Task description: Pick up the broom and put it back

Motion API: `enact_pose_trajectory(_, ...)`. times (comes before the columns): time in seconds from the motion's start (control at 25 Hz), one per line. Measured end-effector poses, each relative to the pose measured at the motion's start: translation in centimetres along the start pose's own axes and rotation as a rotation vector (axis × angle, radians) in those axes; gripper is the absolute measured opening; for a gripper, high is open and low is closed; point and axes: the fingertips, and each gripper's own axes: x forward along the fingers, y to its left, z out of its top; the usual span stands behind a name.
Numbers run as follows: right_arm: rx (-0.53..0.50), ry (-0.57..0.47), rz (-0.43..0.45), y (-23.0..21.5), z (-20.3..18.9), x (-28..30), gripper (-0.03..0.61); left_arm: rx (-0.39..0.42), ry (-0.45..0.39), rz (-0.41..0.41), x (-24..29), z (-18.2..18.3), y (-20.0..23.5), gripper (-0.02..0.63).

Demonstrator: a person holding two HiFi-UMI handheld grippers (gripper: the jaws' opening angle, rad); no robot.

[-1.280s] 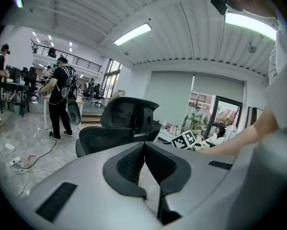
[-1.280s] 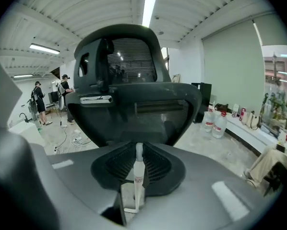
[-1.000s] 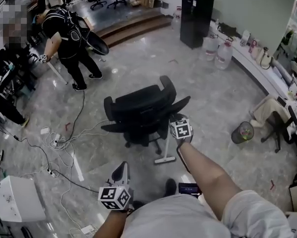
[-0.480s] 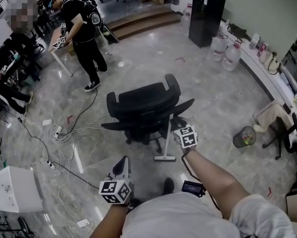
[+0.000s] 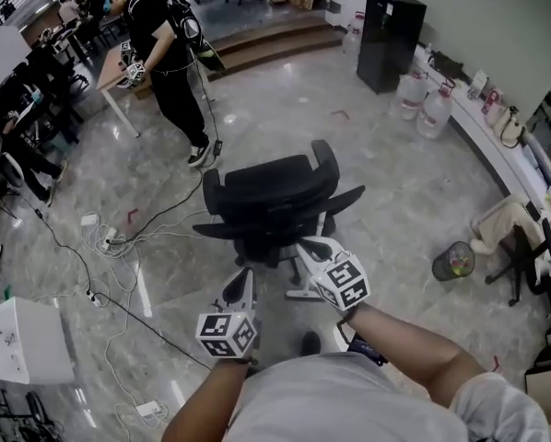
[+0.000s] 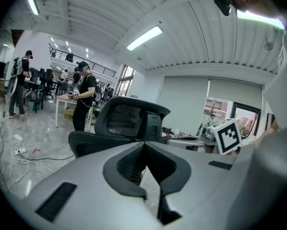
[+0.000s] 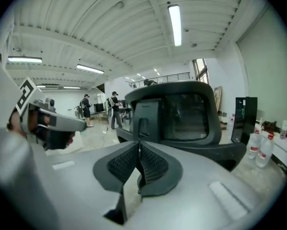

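Grey floor (image 5: 395, 201) bears the broom (image 5: 296, 294), leaning upright on the office chair (image 5: 271, 191) just beyond the nearer right claw (image 5: 309, 247), whose jaws have just been closing on nothing; the left claw (image 5: 244, 279) is closed and empty too.

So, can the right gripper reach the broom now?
Probably yes: the broom stands by the chair right beside the right gripper, nothing between; its jaws just closed empty, so reopen first.

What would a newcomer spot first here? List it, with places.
A black mesh-backed office chair stands mid-floor, dead centre of the head view. On its near side a white long-handled broom rests its head on the grey polished floor. Left of the chair, tangled white cables sprawl, and a person in black stands beyond.
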Motion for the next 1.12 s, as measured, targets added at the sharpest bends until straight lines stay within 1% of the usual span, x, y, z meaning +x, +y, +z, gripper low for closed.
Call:
enact_pose_trajectory(0.12, 0.002, -0.046, 0.067, 3.1, 2.6, -0.9, 0.005, 0.044, -0.029, 0.005, 0.2, 1.0, -0.8, 0.008)
enact_pose_trajectory(0.2, -0.003, -0.07, 0.108, 5.2, 3.8, -1.2, 0.003, 0.052, -0.044, 0.008, 0.2, 1.6, -0.8, 0.008)
enact_pose_trajectory(0.36, -0.031, -0.081, 0.202, 8.9, 4.9, -1.0, 0.003, 0.07, -0.066, 0.024, -0.1, 2.7, -0.4, 0.008)
enact_pose_trajectory(0.44, -0.039, -0.079, 0.229, 10.1, 4.9, -0.9, 0.002, 0.073, -0.071, 0.033, -0.4, 3.0, -0.1, 0.008)
enact_pose_trajectory(0.72, -0.036, -0.081, 0.266, 11.9, 5.5, -0.3, 0.002, 0.072, -0.084, 0.049, -1.1, 3.8, 0.1, 0.006)
enact_pose_trajectory(1.12, -0.038, -0.084, 0.266, 11.9, 5.8, 0.1, 0.002, 0.06, -0.076, 0.055, -1.4, 3.4, 0.7, 0.008)
